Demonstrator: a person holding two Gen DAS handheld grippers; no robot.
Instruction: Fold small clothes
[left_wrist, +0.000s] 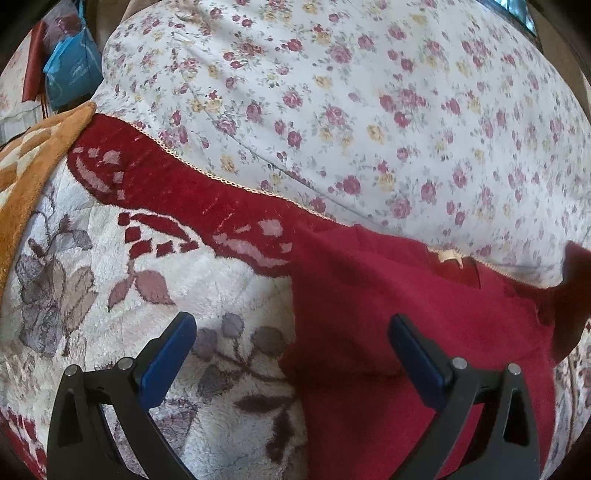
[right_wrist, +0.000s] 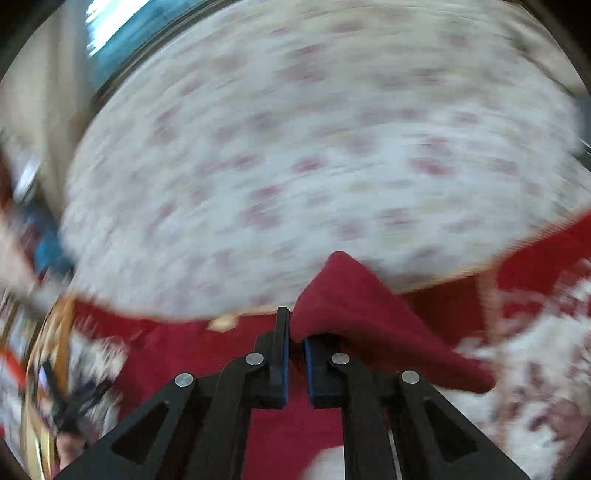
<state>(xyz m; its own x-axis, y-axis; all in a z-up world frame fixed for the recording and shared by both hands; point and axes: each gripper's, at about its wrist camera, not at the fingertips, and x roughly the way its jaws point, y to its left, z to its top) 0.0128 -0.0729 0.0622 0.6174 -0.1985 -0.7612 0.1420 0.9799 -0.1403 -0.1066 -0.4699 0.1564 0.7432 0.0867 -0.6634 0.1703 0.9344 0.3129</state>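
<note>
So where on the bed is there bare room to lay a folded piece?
Free: the floral sheet beyond the blanket's red border, and the pale blanket left of the red garment. Crowded: the garment's side, where the right gripper holds a corner.
</note>
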